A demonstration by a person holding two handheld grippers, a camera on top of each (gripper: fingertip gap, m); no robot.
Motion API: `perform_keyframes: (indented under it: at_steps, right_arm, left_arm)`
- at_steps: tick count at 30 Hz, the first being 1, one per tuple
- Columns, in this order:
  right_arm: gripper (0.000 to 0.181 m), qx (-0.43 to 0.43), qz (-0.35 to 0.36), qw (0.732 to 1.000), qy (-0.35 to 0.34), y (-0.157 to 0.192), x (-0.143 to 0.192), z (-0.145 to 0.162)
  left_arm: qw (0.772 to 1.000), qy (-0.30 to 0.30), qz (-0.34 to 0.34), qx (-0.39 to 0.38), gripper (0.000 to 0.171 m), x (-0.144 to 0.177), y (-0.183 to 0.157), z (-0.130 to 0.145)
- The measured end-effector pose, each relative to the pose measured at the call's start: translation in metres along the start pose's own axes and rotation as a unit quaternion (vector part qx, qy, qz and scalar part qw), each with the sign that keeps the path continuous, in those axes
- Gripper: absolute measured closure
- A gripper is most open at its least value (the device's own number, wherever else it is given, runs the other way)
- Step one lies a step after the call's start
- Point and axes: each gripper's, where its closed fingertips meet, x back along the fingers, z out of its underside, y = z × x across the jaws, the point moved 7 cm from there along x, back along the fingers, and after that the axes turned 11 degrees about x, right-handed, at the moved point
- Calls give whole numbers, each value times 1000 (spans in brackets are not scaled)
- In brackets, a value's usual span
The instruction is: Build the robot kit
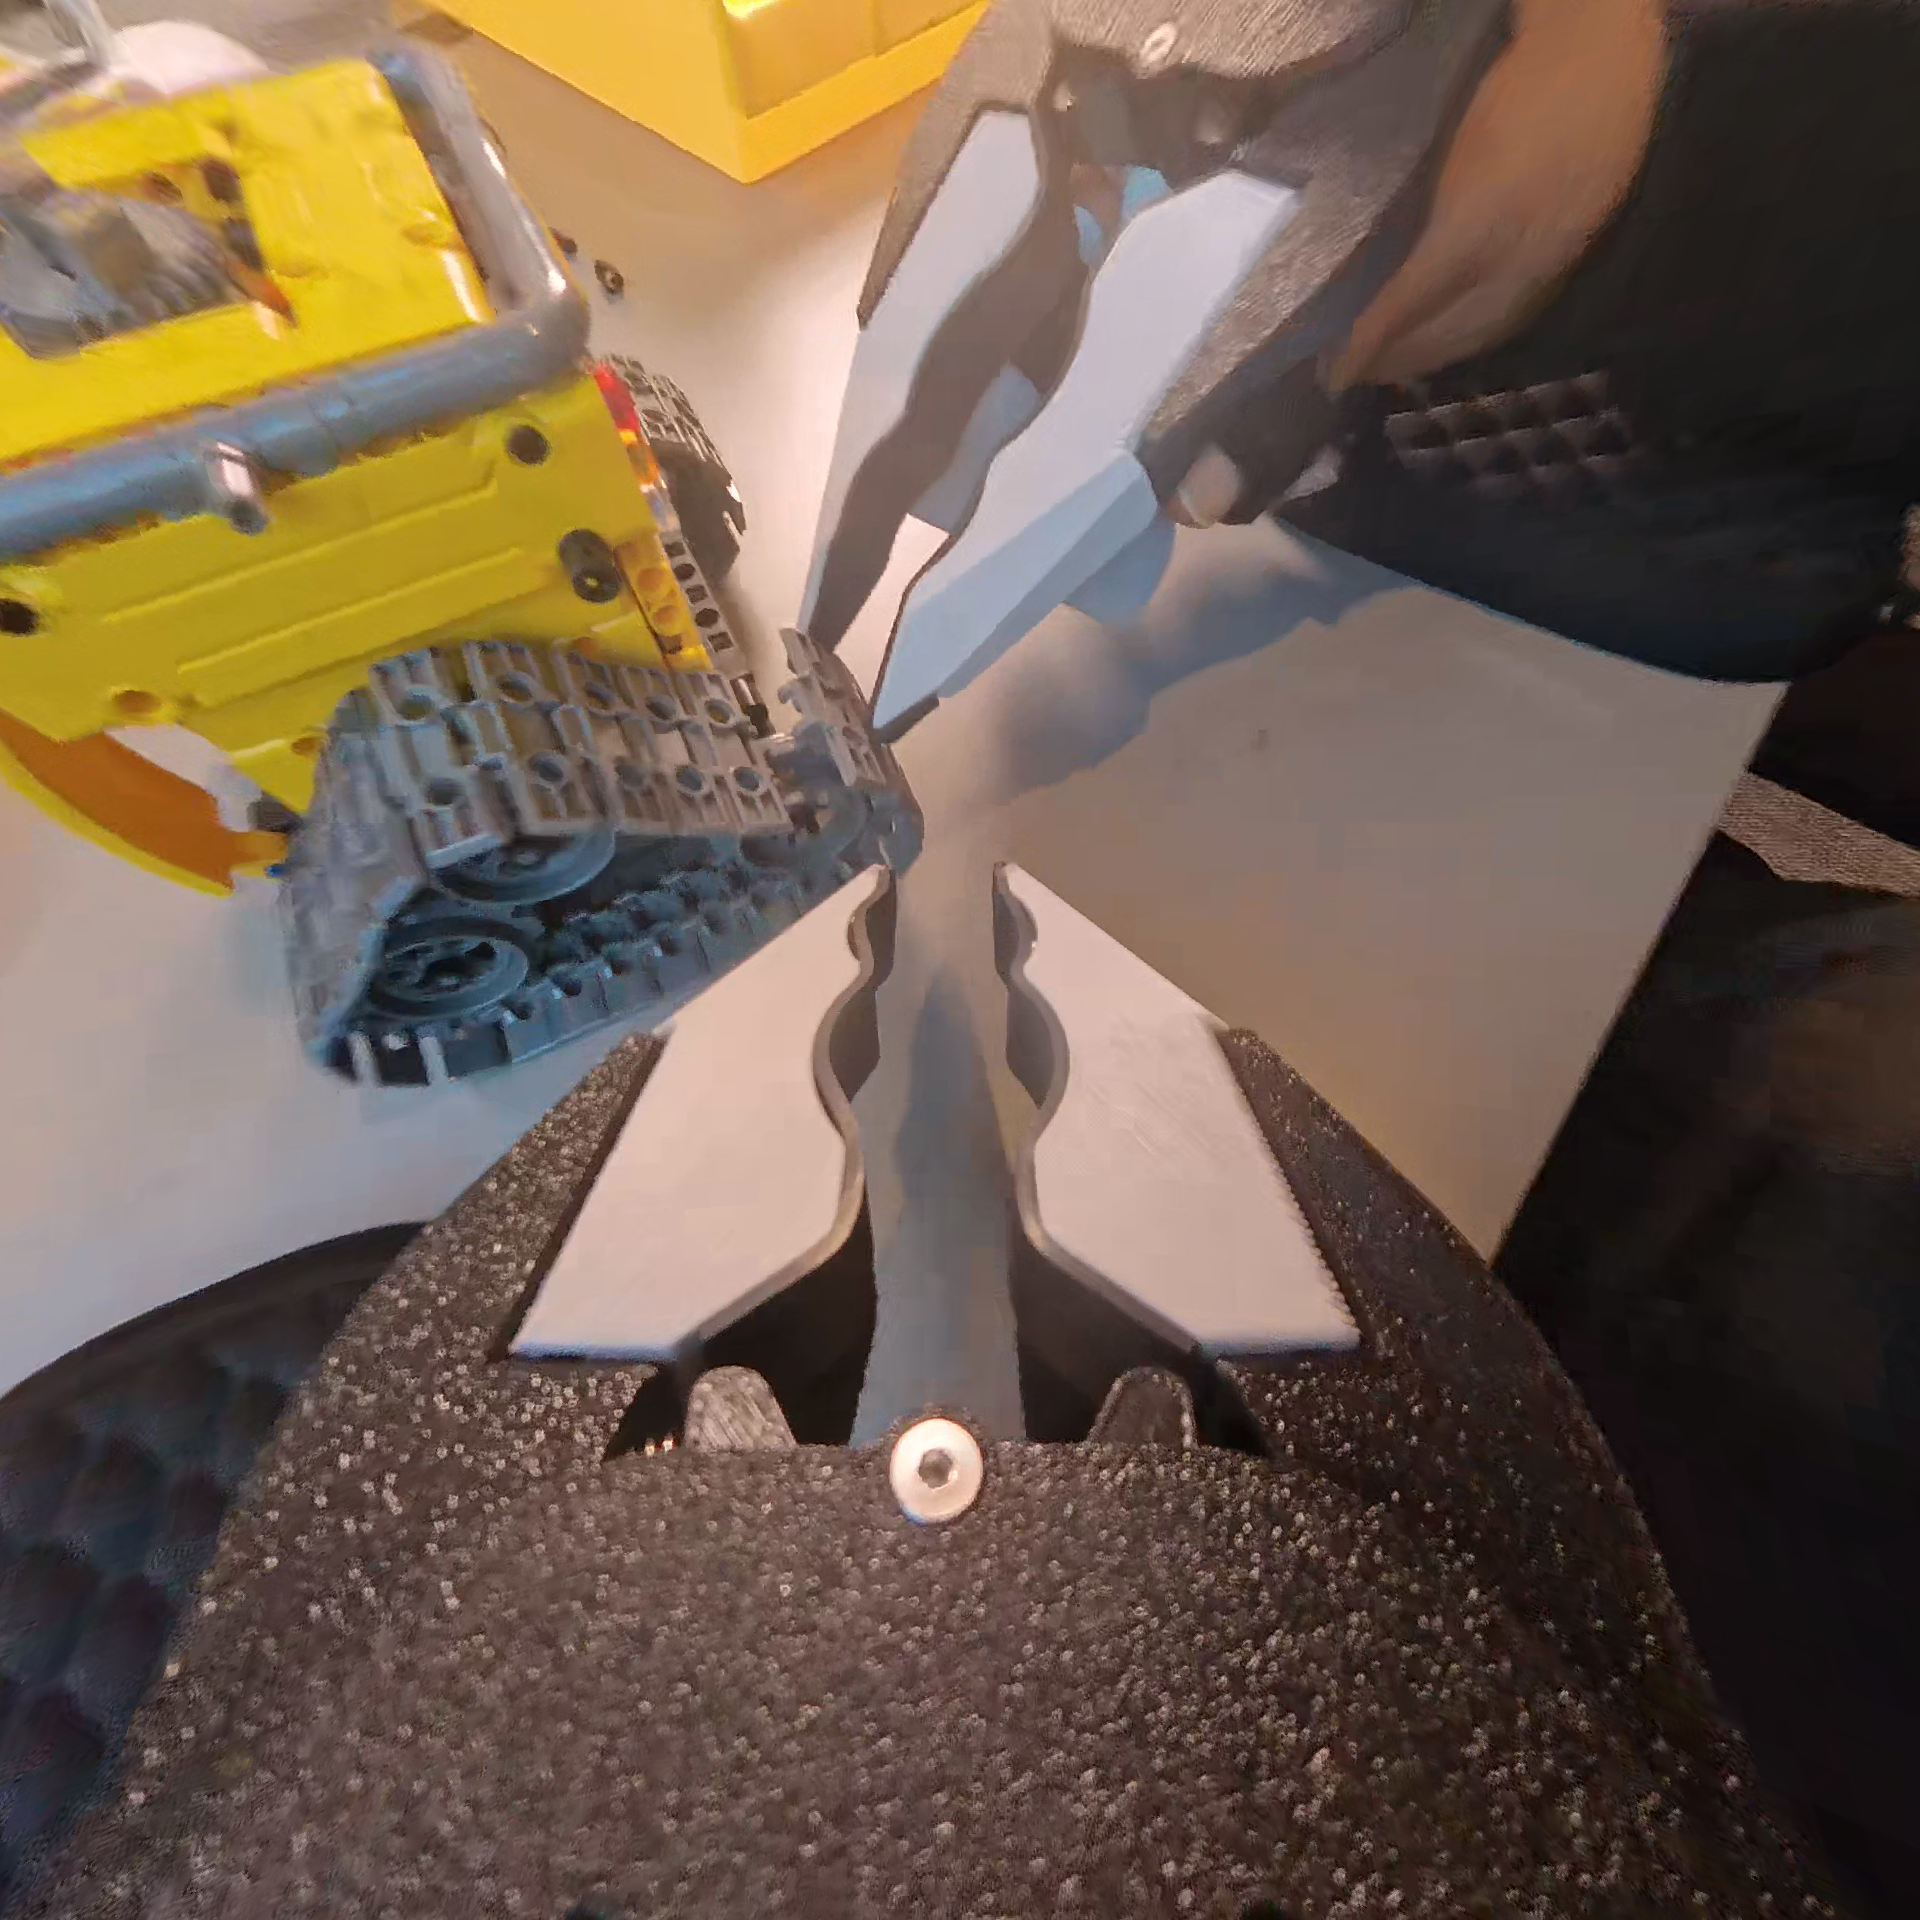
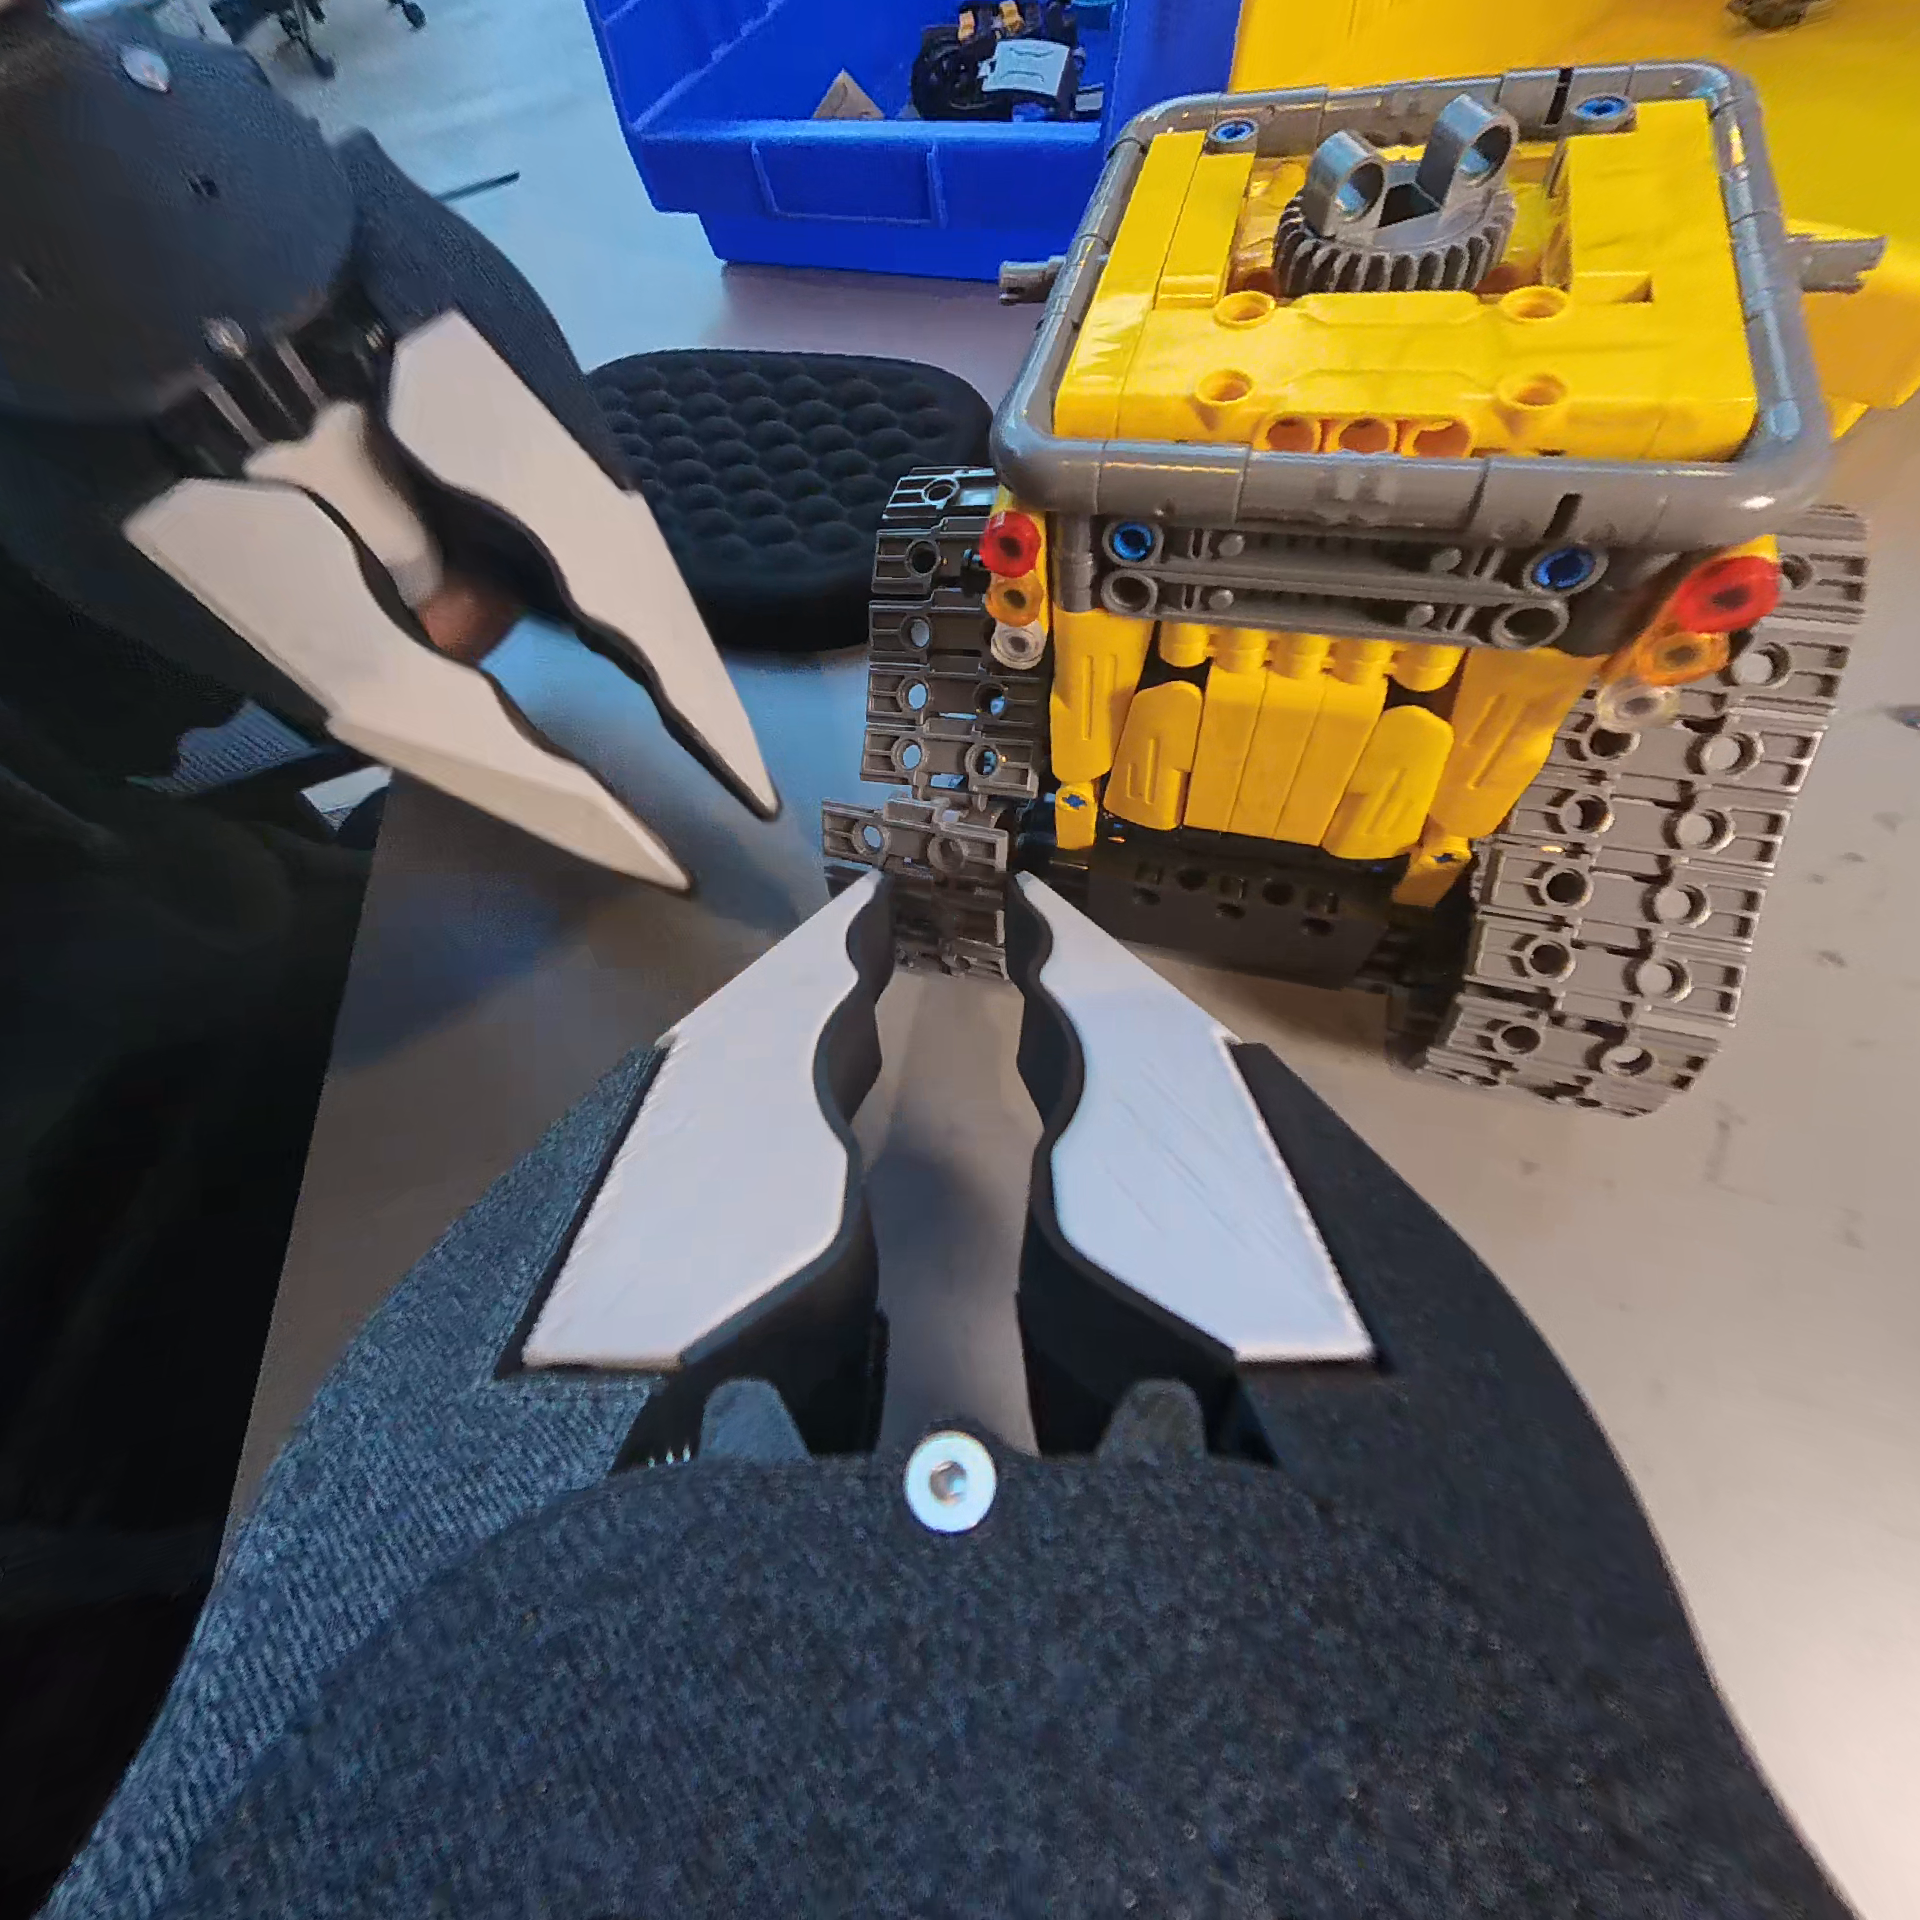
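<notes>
Straddling loose grey track links (image 2: 940, 842), right claw (image 2: 943, 883) spread; left claw (image 1: 940, 873) spread, empty.

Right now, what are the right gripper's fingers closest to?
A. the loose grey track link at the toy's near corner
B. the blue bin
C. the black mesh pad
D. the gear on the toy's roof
A: the right gripper has its fingers either side of the grey track link on the yellow toy vehicle.

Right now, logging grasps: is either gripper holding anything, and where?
Left gripper: nothing. Right gripper straddles the yellow brick vehicle's grey plastic track at its loose end link; grip uncertain.
</notes>
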Motion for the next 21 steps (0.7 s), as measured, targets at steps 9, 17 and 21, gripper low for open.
perform_keyframes:
  at_steps: [9, 17, 21]
  right_arm:
    - [161, 5, 4, 1000, -5, -1, -6, -3]
    - [161, -11, 23, 1000, -9, -3, -11, -4]
    - [160, -17, 24, 1000, -6, -4, -13, -5]
  left_arm:
    - [949, -36, 191, 248, 144, 24, 51, -14]
    - [935, -81, 152, 309, 164, -3, 47, -9]
    - [929, -108, 144, 323, 171, -5, 45, -10]
